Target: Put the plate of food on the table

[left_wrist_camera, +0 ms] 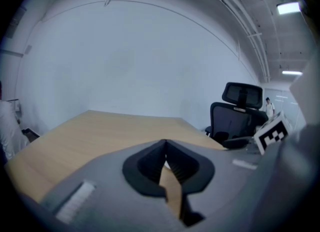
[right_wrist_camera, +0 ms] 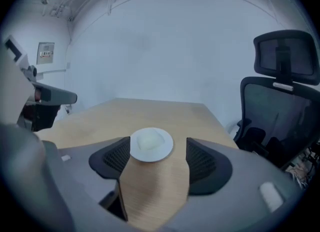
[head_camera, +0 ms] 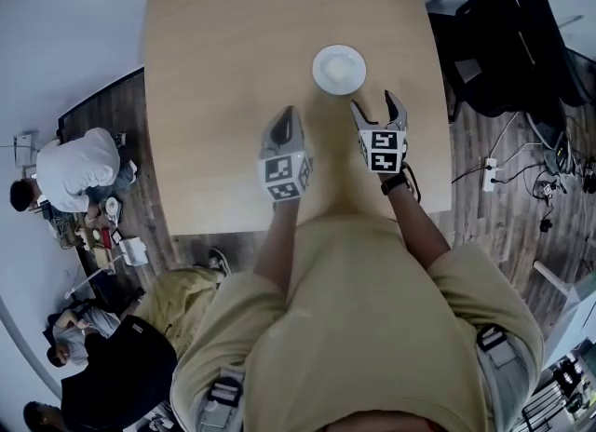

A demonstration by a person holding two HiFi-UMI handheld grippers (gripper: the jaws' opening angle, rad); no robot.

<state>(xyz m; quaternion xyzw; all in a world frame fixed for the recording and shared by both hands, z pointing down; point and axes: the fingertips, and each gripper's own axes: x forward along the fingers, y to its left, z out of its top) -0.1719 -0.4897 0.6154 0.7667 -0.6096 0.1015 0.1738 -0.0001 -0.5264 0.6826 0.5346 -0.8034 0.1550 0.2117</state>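
Note:
A white plate [head_camera: 338, 69] with a pale mound of food rests on the light wooden table [head_camera: 214, 67], right of the table's middle. My right gripper [head_camera: 376, 110] hovers just short of the plate with its jaws open and nothing between them. In the right gripper view the plate [right_wrist_camera: 151, 145] lies on the table just beyond the tips of the right gripper [right_wrist_camera: 157, 148]. My left gripper [head_camera: 285, 123] hangs to the left of the plate, jaws shut and empty. In the left gripper view the left gripper [left_wrist_camera: 165, 145] shows its tips meeting over bare table [left_wrist_camera: 100, 131].
Black office chairs [head_camera: 507, 39] stand off the table's right side, one seen as a chair [right_wrist_camera: 280, 101] close by. People sit on the dark wood floor at the left [head_camera: 74, 171]. A power strip [head_camera: 491, 172] and cables lie on the floor at the right.

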